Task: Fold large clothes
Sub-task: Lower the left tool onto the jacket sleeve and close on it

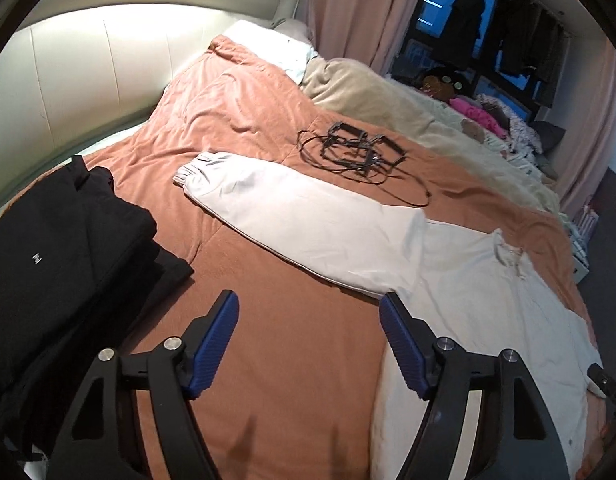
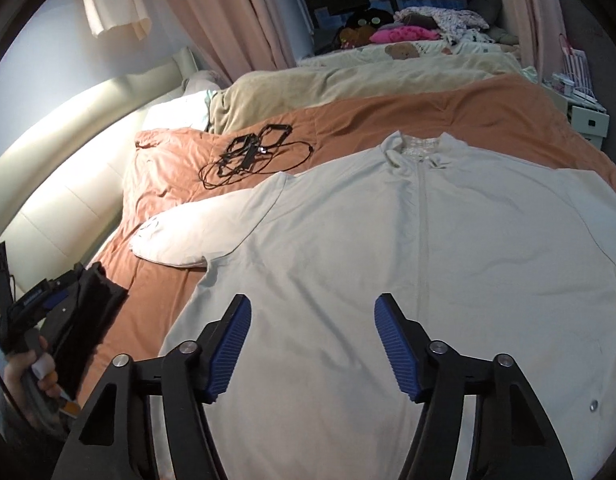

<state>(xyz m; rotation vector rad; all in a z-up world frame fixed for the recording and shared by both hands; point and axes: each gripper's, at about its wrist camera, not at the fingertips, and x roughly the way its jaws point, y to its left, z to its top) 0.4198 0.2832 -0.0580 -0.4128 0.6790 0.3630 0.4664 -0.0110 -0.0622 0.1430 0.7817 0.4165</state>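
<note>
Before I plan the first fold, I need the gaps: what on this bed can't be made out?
- Jacket, right wrist view: its far sleeve runs off the right edge; the hem lies behind the right tongs.
- Same jacket, left wrist view: the front is cut by the right edge.
- Black clothes, left wrist view: cut by the left edge, too dark to count pieces.
- Cable bundle: too small to identify.

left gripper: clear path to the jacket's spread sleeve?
Probably yes. The left gripper is open and empty above bare orange duvet, and the pale jacket's sleeve lies flat just ahead. The black cable tangle sits beyond it; the folded black clothes are off to the side.
</note>
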